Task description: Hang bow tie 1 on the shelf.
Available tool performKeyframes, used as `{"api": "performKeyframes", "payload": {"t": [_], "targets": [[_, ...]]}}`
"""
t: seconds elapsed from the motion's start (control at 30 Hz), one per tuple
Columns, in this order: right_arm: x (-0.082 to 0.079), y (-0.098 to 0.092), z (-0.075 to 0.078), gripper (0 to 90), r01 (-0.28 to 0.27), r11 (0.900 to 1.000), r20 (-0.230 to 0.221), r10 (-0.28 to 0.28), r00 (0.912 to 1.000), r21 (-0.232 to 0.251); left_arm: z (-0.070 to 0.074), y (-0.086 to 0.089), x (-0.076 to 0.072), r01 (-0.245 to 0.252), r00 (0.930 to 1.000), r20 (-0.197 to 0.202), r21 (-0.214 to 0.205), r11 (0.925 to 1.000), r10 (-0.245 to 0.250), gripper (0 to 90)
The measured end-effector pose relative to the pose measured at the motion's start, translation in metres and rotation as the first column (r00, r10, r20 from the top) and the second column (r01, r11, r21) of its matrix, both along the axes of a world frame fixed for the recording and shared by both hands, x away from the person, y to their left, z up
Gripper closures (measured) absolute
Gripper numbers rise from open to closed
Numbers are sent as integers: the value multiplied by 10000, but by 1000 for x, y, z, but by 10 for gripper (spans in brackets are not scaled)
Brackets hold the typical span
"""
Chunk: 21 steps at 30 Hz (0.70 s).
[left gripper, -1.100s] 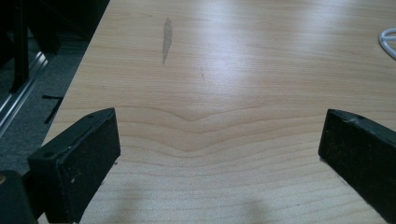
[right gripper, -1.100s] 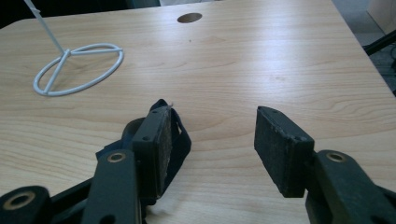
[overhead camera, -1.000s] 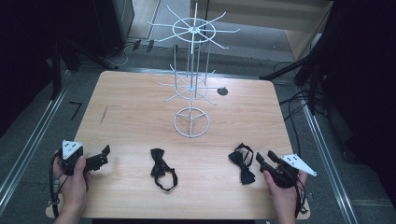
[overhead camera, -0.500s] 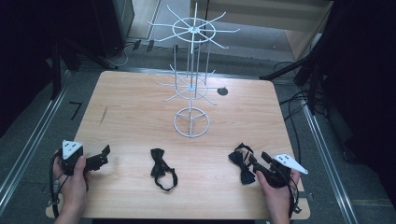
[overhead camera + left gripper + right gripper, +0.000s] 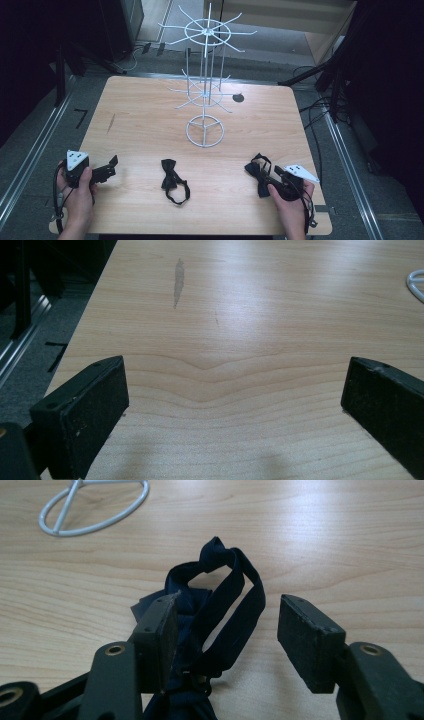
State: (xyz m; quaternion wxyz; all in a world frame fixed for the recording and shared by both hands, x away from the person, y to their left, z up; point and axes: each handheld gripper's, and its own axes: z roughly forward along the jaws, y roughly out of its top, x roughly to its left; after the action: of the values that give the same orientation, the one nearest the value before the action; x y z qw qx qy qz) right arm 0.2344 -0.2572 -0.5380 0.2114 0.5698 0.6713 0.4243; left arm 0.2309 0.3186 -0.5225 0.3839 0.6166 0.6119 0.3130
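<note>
Lying between parted jaws of right hand-held gripper (image 5: 222,630), bow tie (image 5: 225,605)

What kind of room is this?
Probably a lab or workshop for recording tasks: a plain light wooden table with a white wire display rack, cables on the grey floor, and dark curtains around it.

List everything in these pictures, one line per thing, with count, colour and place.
Dark fabric bow ties: 2, navy-black; one at the table's near middle, one near right, its strap loop between the right tool's jaws.
White wire spinner display rack: 1, white; centre of table, ring base on the wood.
Round black grommet: 1, black; far right of the rack.
Light wooden table: 1, pale wood; underneath everything.
Left tool: 1, black; near left, jaws open over bare wood.
Right tool: 1, black; near right, open around the strap.
Hands: 2; left, right.
</note>
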Motion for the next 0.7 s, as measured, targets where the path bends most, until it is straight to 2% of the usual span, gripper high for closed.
{"api": "performKeyframes", "payload": {"t": [0.2, 0.23, 0.33, 0.4, 0.47, 0.5, 0.57, 0.67, 0.7], "targets": [[1, 3, -4, 486, -141, 9999, -384, 137, 9992, -82, 0, 0, 0, 4, 10000, -5, -7, 10000, -4, 0], [2, 3, -5, 525, -190, 9998, -539, 190, 9984, 16, 0, 0, 0, 5, 10000, -5, -5, 10000, -5, 0], [3, 3, -7, 570, -213, 9996, -673, 225, 9975, 185, 0, 0, 0, 5, 10000, -5, -8, 10000, -5, 0], [4, 4, -9, 606, -260, 9995, -932, 273, 9953, 157, 0, 0, 0, 7, 10000, -7, -2, 10000, -7, 0], [4, 4, -9, 629, -339, 9994, -961, 346, 9948, 88, 0, 0, 0, 5, 10000, -8, 2, 10000, -5, 0], [4, 5, -10, 683, -404, 9992, -1038, 408, 9938, 56, 0, 0, 0, 4, 10000, -6, 3, 10000, -4, 0], [4, 5, -10, 707, -447, 9990, -1076, 452, 9932, 66, 0, 0, 0, 3, 10000, -7, 4, 10000, -3, 0], [4, 7, -9, 799, -531, 9984, -1115, 506, 9925, -194, 0, 0, 0, -1, 10000, -3, -6, 10000, 1, 0], [4, 7, -9, 799, -531, 9984, -1115, 506, 9925, -194, 0, 0, 0, -1, 10000, -3, -6, 10000, 1, 0]]}}
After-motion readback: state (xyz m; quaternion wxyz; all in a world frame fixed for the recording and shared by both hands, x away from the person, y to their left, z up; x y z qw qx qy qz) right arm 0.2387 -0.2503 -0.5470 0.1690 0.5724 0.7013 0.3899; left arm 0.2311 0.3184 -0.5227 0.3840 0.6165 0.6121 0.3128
